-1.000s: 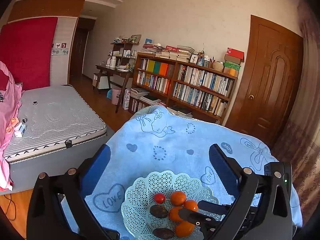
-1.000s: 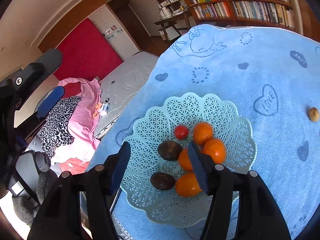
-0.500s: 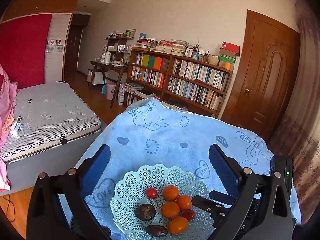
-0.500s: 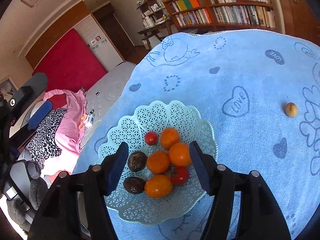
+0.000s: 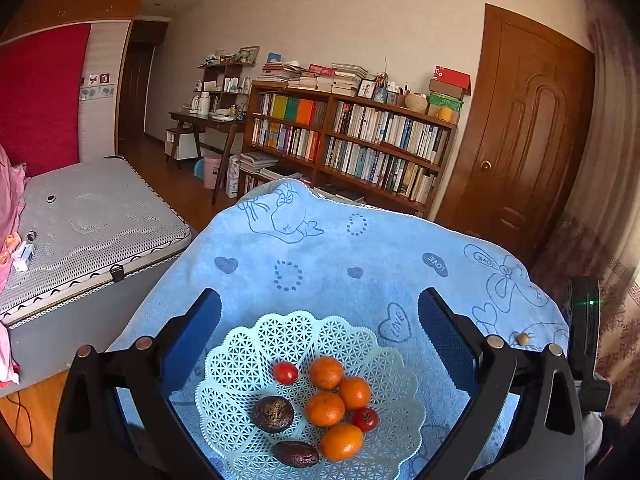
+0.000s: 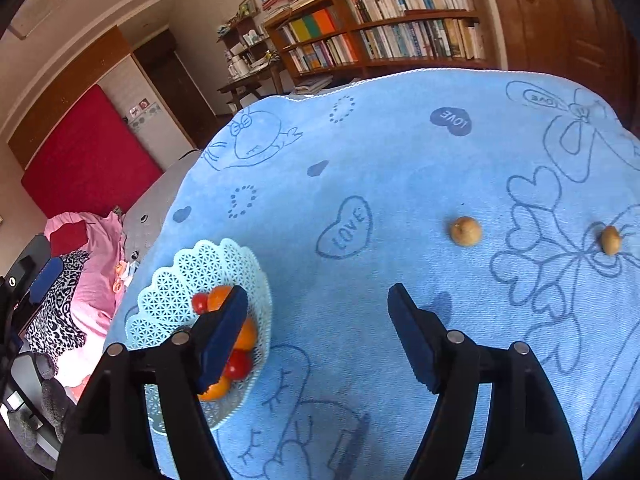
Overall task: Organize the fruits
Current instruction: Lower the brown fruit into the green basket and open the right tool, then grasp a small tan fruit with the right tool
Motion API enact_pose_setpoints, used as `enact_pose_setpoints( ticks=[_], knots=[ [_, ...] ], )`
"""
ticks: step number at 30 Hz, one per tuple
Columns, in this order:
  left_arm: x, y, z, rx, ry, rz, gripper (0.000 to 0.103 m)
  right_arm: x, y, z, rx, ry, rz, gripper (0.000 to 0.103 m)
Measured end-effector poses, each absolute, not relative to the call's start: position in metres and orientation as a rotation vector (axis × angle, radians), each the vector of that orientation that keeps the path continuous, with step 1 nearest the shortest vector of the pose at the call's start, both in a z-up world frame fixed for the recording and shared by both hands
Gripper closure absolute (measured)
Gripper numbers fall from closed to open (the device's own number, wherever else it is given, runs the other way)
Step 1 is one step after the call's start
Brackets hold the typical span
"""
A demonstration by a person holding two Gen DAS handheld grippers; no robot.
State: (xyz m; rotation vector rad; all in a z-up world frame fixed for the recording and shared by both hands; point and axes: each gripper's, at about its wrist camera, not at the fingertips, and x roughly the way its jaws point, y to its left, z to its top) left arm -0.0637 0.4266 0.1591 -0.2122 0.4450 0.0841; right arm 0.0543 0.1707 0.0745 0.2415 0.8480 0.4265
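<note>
Two small tan fruits (image 6: 465, 231) lie on the blue towel (image 6: 400, 184), well right of the lattice basket (image 5: 256, 360) holding oranges (image 5: 326, 372) and tomatoes (image 5: 285, 372). Both the left gripper (image 5: 320, 320) and right gripper (image 6: 316, 312) are spread wide, holding nothing.

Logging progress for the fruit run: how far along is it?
Mostly done: the basket holds four oranges, two tomatoes and two dark fruits. Nothing in hand: left tool and right tool are open, empty. Left: two small tan fruits on the blue cloth.
</note>
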Motion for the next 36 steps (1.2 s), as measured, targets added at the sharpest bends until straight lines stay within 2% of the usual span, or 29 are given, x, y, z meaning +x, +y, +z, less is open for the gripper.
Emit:
enact_pose_setpoints(
  ticks=[19,30,32,34,36],
  knots=[
    [-0.047,0.386,0.136,-0.140,0.527,0.004,0.003,0.114,-0.019,0.047,0.301,0.906,0.005,0.030],
    [-0.041,0.377,0.130,-0.120,0.543,-0.007,0.003,0.143,-0.037,0.025,0.295,0.951,-0.064,0.030],
    [-0.041,0.376,0.129,-0.119,0.544,-0.006,0.003,0.146,-0.034,0.022,0.281,0.953,-0.066,0.034],
    [-0.040,0.376,0.129,-0.121,0.547,-0.006,0.003,0.151,-0.030,0.017,0.252,0.959,-0.073,0.046],
    [-0.038,0.374,0.128,-0.121,0.551,-0.008,0.003,0.155,-0.028,0.011,0.234,0.971,-0.077,0.053]
  ],
)
